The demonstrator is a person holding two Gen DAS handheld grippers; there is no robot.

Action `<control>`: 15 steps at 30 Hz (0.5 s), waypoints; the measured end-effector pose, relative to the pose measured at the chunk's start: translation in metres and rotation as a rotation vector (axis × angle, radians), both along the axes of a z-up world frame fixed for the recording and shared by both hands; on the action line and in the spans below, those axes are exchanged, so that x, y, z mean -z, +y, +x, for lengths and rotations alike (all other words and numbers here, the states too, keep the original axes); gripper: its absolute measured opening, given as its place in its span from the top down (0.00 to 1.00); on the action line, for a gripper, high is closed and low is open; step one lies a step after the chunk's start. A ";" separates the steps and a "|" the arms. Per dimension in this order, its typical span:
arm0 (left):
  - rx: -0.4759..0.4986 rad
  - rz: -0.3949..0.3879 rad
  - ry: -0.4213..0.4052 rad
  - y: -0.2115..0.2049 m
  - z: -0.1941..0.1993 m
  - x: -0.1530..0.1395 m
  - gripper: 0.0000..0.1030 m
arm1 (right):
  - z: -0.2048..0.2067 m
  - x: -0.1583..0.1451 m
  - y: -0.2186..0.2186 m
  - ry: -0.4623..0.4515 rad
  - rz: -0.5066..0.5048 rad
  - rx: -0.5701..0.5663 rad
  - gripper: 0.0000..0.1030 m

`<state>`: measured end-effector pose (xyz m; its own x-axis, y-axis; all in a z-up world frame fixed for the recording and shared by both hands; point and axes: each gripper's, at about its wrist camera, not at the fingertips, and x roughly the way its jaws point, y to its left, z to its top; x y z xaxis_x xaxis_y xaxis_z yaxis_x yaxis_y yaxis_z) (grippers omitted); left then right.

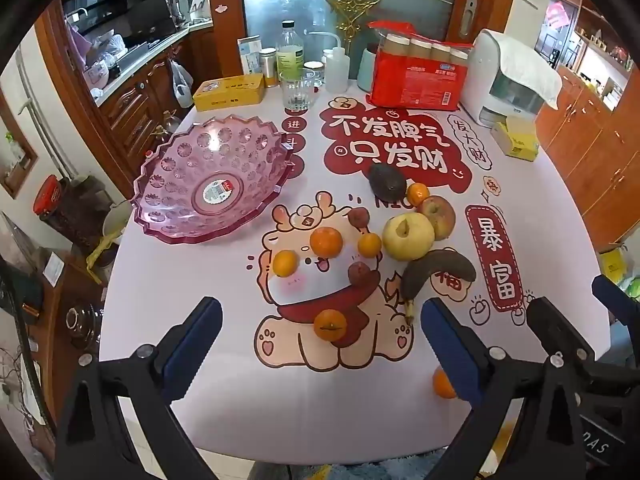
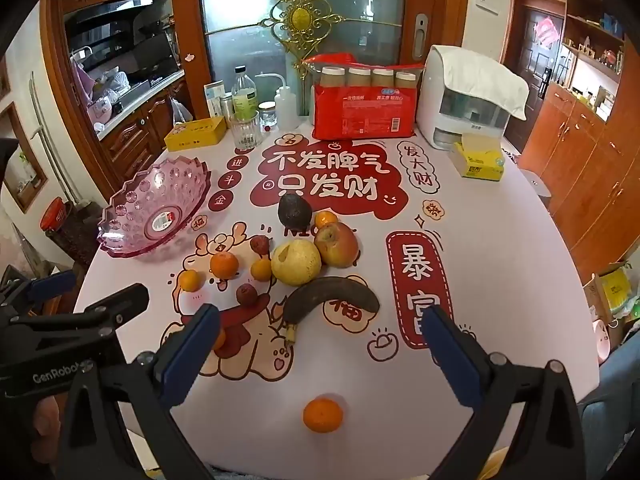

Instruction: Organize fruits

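Note:
An empty pink plastic bowl stands at the table's left. Fruit lies loose mid-table: a dark avocado, a red apple, a yellow apple, a blackened banana, several tangerines and two small dark red fruits. One tangerine lies alone near the front edge. My left gripper is open above a tangerine. My right gripper is open above the front of the table.
Along the back stand a yellow tin, a glass, bottles, a red pack of cups, a white appliance and a yellow tissue pack. Wooden cabinets flank the table.

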<state>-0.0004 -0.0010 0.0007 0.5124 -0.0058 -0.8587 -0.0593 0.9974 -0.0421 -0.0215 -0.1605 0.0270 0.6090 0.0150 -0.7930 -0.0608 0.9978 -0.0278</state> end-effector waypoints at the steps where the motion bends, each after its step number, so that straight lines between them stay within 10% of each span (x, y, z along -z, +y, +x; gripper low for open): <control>1: 0.000 0.001 -0.004 -0.001 0.000 0.000 0.04 | 0.000 0.000 0.000 -0.001 0.004 0.002 0.02; 15: 0.045 -0.011 -0.028 -0.007 0.003 -0.015 0.05 | -0.003 -0.017 -0.009 -0.025 0.022 0.027 0.02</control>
